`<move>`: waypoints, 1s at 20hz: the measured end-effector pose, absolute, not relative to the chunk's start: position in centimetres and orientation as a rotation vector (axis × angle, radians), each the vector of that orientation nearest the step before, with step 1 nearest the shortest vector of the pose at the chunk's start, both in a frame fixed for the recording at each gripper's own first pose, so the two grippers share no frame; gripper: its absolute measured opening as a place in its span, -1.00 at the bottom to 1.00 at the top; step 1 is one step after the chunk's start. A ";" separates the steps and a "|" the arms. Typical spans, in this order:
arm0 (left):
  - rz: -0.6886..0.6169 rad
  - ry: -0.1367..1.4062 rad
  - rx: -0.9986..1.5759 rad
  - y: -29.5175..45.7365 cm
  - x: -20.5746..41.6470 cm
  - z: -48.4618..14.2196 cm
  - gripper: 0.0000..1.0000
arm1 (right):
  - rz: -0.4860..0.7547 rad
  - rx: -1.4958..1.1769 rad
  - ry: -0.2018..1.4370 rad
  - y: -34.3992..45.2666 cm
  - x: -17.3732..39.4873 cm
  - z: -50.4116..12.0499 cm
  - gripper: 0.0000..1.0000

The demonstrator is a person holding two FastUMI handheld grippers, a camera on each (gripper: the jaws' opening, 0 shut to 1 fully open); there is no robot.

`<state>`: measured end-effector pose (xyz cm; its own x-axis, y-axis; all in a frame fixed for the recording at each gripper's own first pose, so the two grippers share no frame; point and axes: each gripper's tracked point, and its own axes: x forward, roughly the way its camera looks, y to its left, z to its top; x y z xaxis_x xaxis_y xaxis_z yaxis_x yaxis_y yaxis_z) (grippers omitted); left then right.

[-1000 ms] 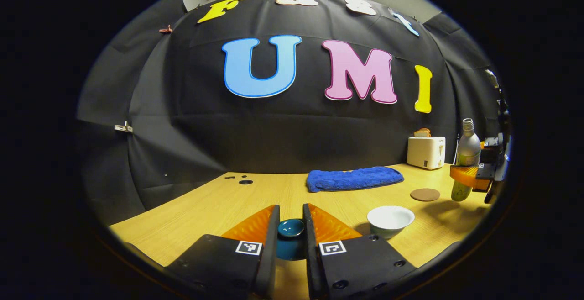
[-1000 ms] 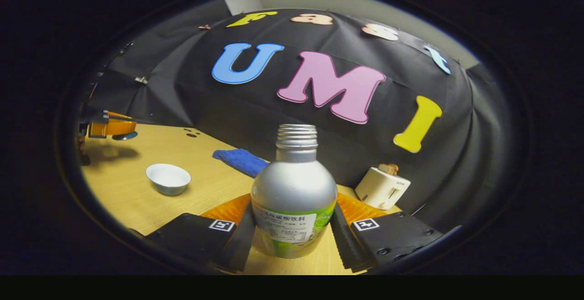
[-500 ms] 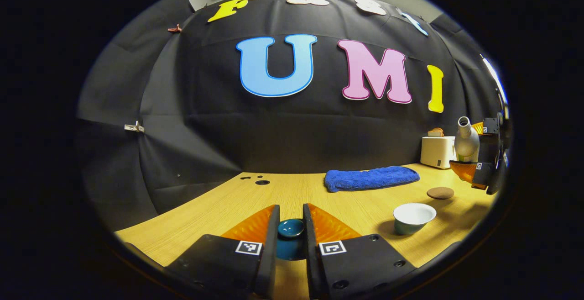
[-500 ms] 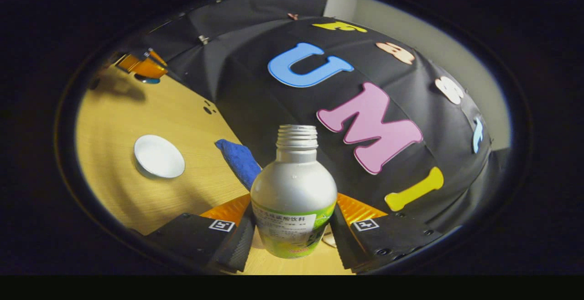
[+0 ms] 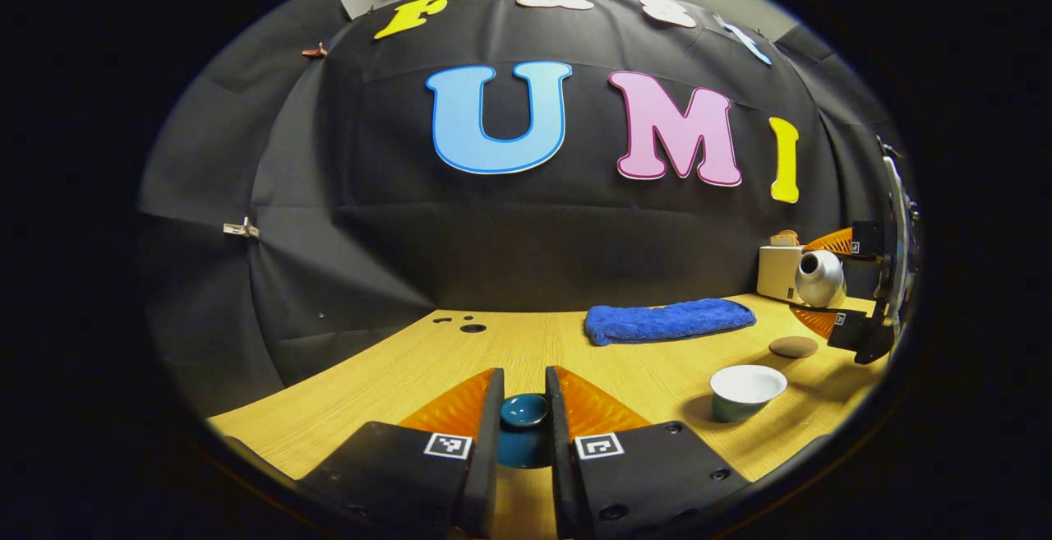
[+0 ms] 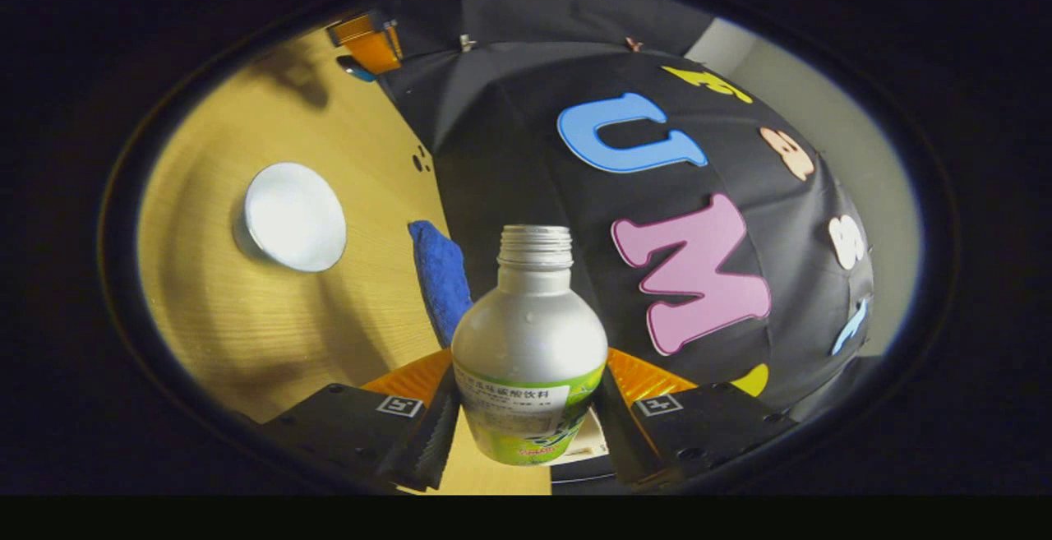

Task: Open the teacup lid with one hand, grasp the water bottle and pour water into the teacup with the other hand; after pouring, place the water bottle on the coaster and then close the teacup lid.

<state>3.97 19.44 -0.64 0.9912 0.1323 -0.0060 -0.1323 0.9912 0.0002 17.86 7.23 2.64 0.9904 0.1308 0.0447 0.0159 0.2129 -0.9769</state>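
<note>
So the left tool [image 5: 523, 421] is clamped on the dark teal teacup lid [image 5: 524, 410], both fingers pressing its sides, sitting at 6 o'clock in the left gripper view just above the wooden counter [image 5: 394, 376]; the open teacup [image 5: 747, 390], white inside, stands on the counter around 4 o'clock, well apart from the lid; the round brown coaster [image 5: 793, 347] is just behind it, toward 3 o'clock, with nothing on it; further back there's a blue towel [image 5: 667, 320] lying along the wall edge and a white toaster [image 5: 777, 271] with toast in it at the far right.

The right tool [image 6: 526, 421] is clamped on the water bottle [image 6: 530, 351], cap off, silver body with a green label; in the left gripper view that same bottle [image 5: 818, 279] is tipped way over on its side up in the air at 3 o'clock, mouth pointing roughly toward the cup side, with the right tool [image 5: 834, 285] around it; it's above the coaster area, not over the cup as far as I can tell; can't see any water coming out.

In the right gripper view the whole room looks rolled over; the teacup [image 6: 294, 217] sits at 10 o'clock, the towel [image 6: 441, 277] just left of the bottle neck, and the left tool [image 6: 370, 47] is way up at 11 o'clock.
</note>
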 end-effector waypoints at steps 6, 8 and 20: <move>0.128 0.006 0.001 19.4 4.0 -0.6 -0.37 | 0.159 -1.514 -0.159 9.0 18.5 1.3 0.51; 0.127 0.006 0.001 19.4 3.9 -0.6 -0.37 | 0.171 -1.566 -0.175 9.3 18.7 1.1 0.55; 0.127 0.007 0.001 19.4 3.9 -0.6 -0.37 | 0.228 -1.778 -0.249 10.7 19.8 -0.4 0.55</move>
<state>3.92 19.45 -0.59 0.9919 0.1266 -0.0068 -0.1266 0.9919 0.0015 19.80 10.75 -0.42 0.9569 0.2897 -0.0194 0.0447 -0.2132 -0.9760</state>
